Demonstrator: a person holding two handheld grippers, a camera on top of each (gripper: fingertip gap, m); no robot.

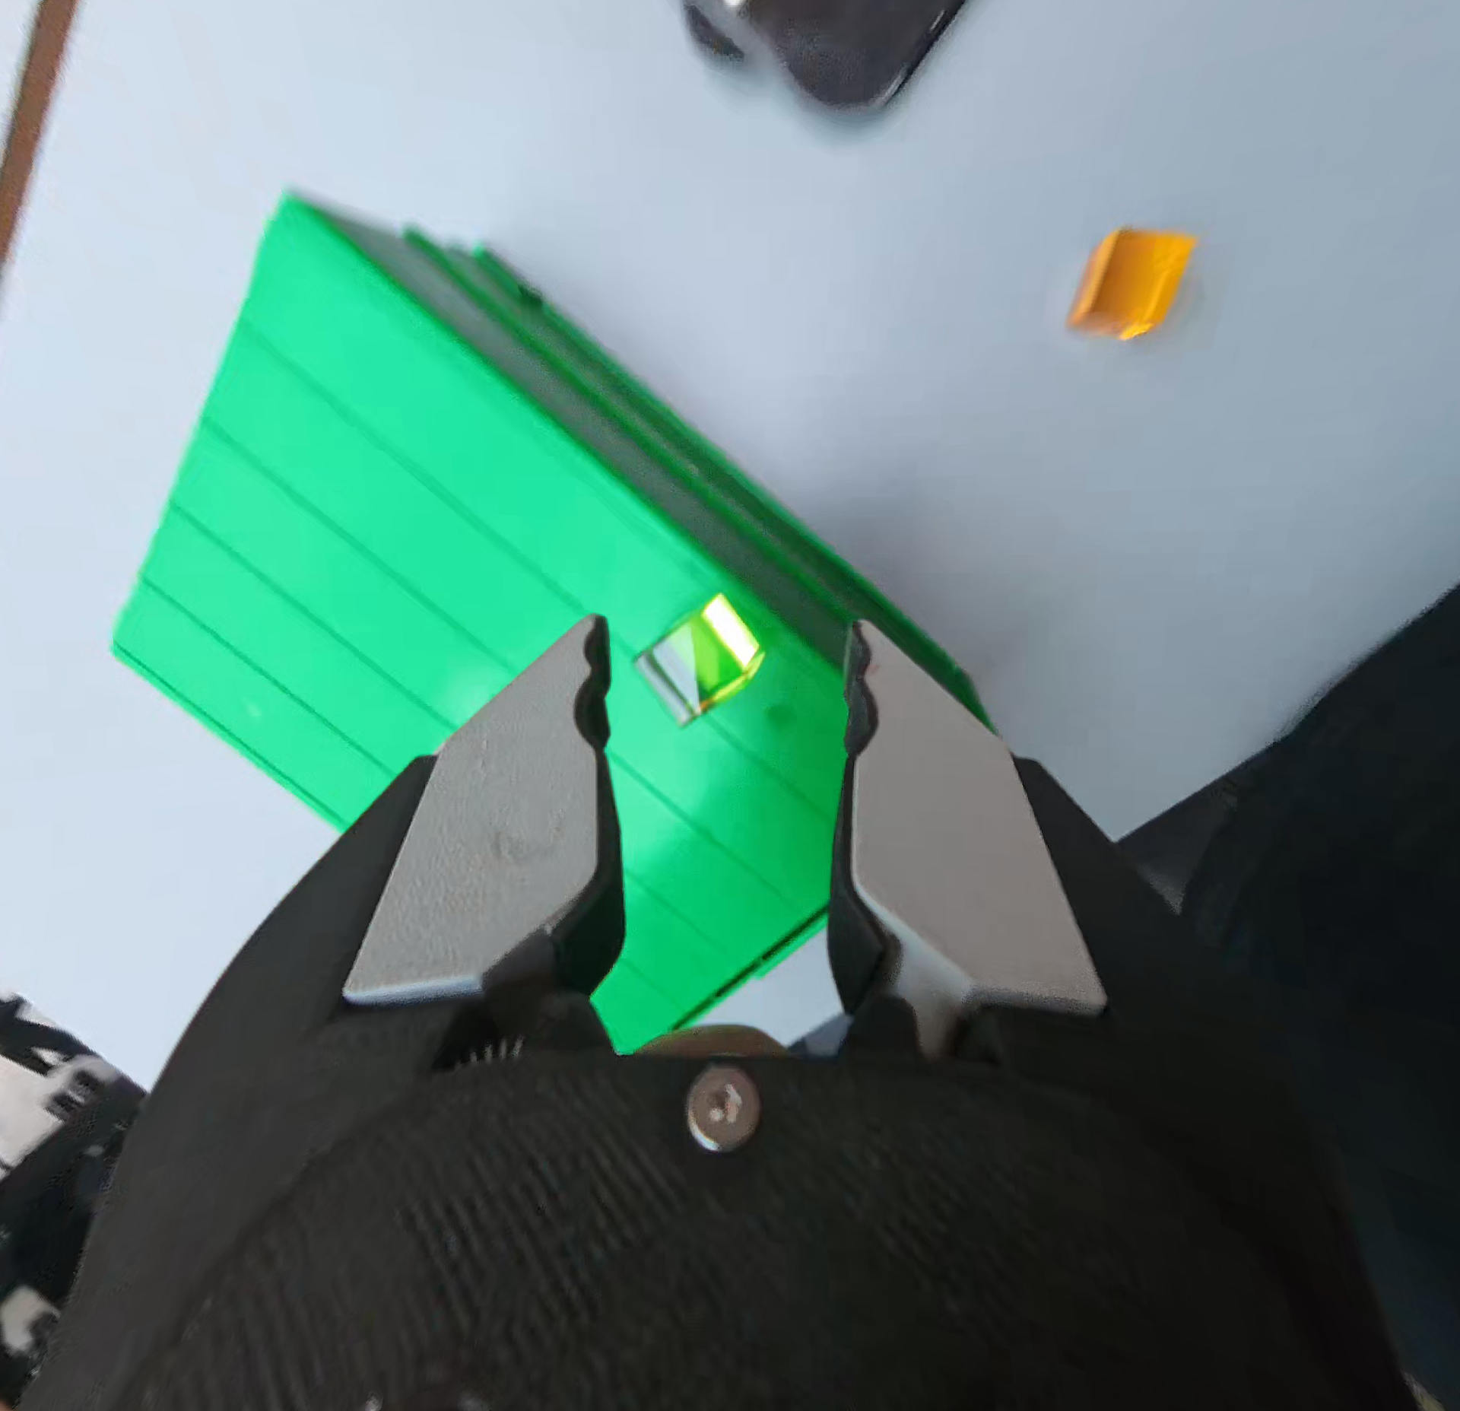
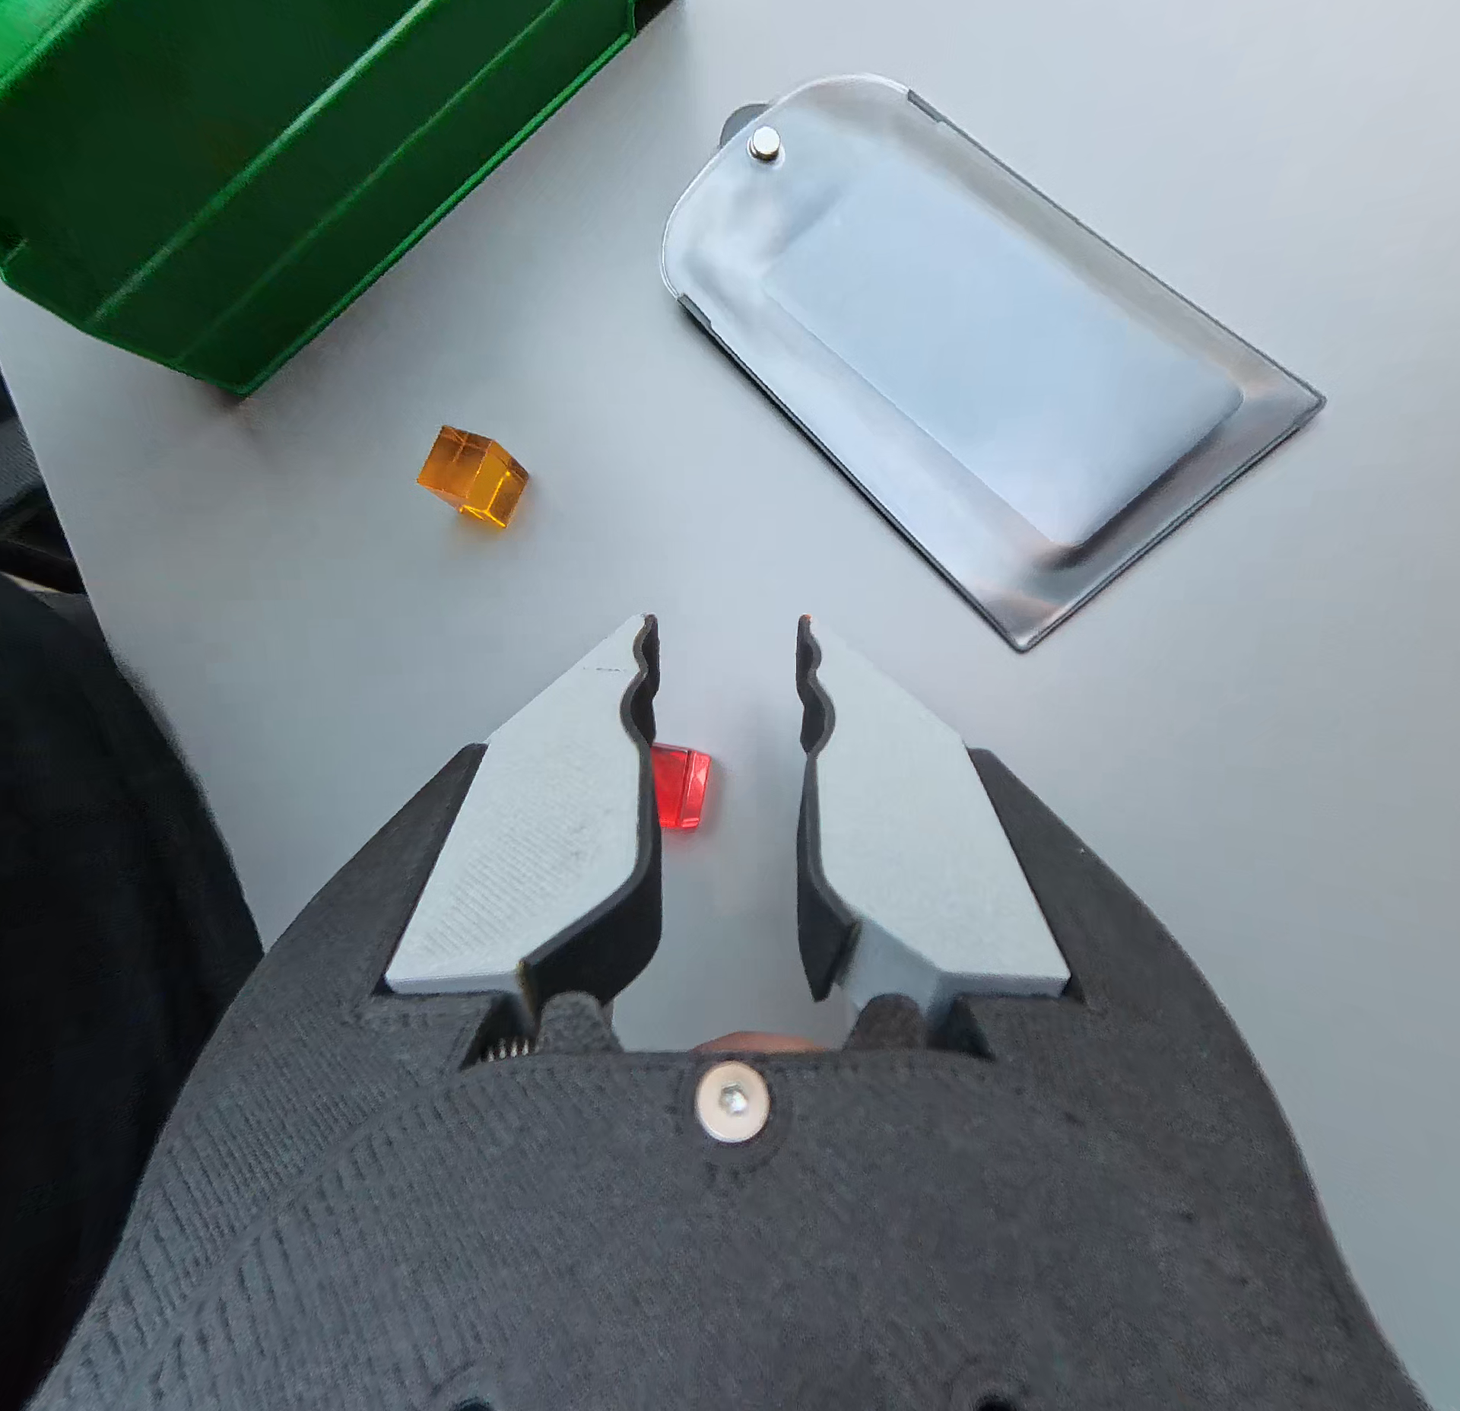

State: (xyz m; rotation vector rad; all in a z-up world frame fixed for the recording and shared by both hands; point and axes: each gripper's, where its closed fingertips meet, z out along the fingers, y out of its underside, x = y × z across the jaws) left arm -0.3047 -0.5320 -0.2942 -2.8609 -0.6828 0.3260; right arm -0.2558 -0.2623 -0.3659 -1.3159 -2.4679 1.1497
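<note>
The left gripper (image 1: 727,662) hangs above the green box (image 1: 442,583) with its jaws spread wide and nothing held. A small clear cube (image 1: 699,658), tinted green-yellow, lies on the box's ribbed top between the two fingertips without touching either one. The cube sits near the box's right-hand edge, where the top drops to a dark side wall. The left wrist view is motion-blurred, so finer contact detail cannot be read.

The right gripper (image 2: 727,646) is over the pale grey table (image 2: 1027,820), jaws parted to a moderate gap and empty. A red cube (image 2: 683,796) rests on the table inside that gap, close against the inner face of the left finger; whether it touches the finger cannot be told. Bare table separates it from the right finger.

An orange cube (image 2: 472,476) stands alone on the table, ahead and to the left of the right gripper, near the box's lower corner but clear of it. A transparent snap-button pouch (image 2: 987,346) lies flat ahead to the right, well apart from both cubes. The table edge runs along the left side of the right wrist view, with dark fabric (image 2: 95,899) beyond it.
</note>
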